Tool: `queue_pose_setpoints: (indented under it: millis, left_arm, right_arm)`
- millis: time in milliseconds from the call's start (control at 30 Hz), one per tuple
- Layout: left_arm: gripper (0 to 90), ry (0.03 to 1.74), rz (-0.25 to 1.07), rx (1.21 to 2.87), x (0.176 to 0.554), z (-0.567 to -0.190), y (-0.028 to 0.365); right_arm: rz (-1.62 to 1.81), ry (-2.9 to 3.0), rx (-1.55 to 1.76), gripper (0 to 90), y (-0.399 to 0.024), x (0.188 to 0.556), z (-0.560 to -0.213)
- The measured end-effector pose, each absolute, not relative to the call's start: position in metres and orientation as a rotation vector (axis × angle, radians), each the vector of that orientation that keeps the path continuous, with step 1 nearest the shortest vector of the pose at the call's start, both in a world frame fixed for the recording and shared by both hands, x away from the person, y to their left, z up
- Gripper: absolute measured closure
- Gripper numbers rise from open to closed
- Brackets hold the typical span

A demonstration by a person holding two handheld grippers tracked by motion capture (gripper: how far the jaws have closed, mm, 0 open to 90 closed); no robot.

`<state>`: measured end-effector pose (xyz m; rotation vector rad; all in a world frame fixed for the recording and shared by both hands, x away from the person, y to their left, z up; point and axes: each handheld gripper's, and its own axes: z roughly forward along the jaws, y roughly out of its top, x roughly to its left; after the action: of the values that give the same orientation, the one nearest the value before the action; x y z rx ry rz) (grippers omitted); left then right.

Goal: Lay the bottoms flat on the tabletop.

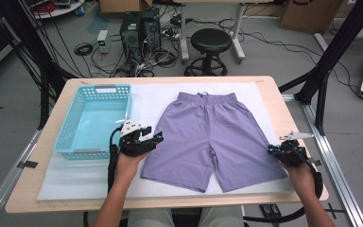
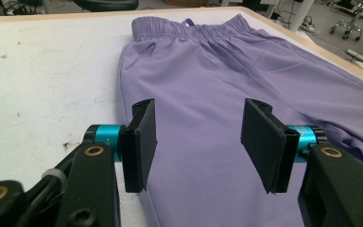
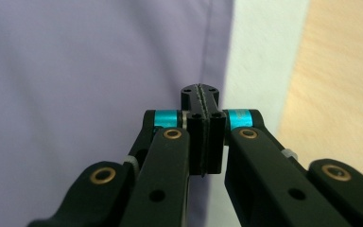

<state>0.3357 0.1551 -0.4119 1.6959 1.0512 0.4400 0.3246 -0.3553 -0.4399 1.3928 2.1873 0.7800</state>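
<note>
Shorts (image 1: pixel 212 137) lie flat mid-tabletop between my grippers. My left gripper (image 2: pixel 198 142) hovers spread over their left leg. My right gripper (image 3: pixel 202 137) is pressed together, empty, at their right hem near the tabletop's right edge.

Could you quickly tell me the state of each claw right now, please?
Left claw: open, above the purple shorts.
Right claw: shut, holding nothing.

Purple shorts (image 1: pixel 212 137) spread flat on white mat, waistband far side.

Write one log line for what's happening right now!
shorts: flat on table | left tool: open over left leg | right tool: shut at right leg's edge | basket: empty
</note>
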Motion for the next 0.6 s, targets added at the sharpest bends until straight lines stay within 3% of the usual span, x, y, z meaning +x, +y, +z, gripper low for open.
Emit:
queue_pose_setpoints:
  millis: [200, 233, 267, 300, 333, 433, 600]
  left_arm:
    - [45.9, 1.038, 0.424, 1.703, 0.342, -0.409, 0.153]
    - [45.9, 1.037, 0.428, 1.697, 0.343, -0.410, 0.152]
    - [45.7, 1.037, 0.428, 1.697, 0.343, -0.410, 0.152]
    - [45.4, 1.033, 0.428, 1.689, 0.346, -0.411, 0.152]
    - [44.9, 1.036, 0.426, 1.688, 0.347, -0.412, 0.152]
    - [44.4, 1.044, 0.429, 1.683, 0.350, -0.413, 0.153]
    - [44.6, 1.056, 0.423, 1.682, 0.355, -0.416, 0.155]
  right_arm:
    - [0.909, 2.178, 1.394, 88.3, -0.376, 0.315, -0.433]
    - [0.946, 2.174, 1.379, 77.4, -0.374, 0.317, -0.431]
    - [0.946, 2.174, 1.379, 77.4, -0.374, 0.317, -0.431]
    - [1.004, 2.161, 1.385, 67.7, -0.366, 0.328, -0.428]
    - [1.006, 2.156, 1.391, 65.7, -0.363, 0.333, -0.428]
    - [0.938, 2.179, 1.377, 63.4, -0.348, 0.352, -0.428]
    - [0.832, 2.233, 1.364, 70.4, -0.339, 0.370, -0.435]
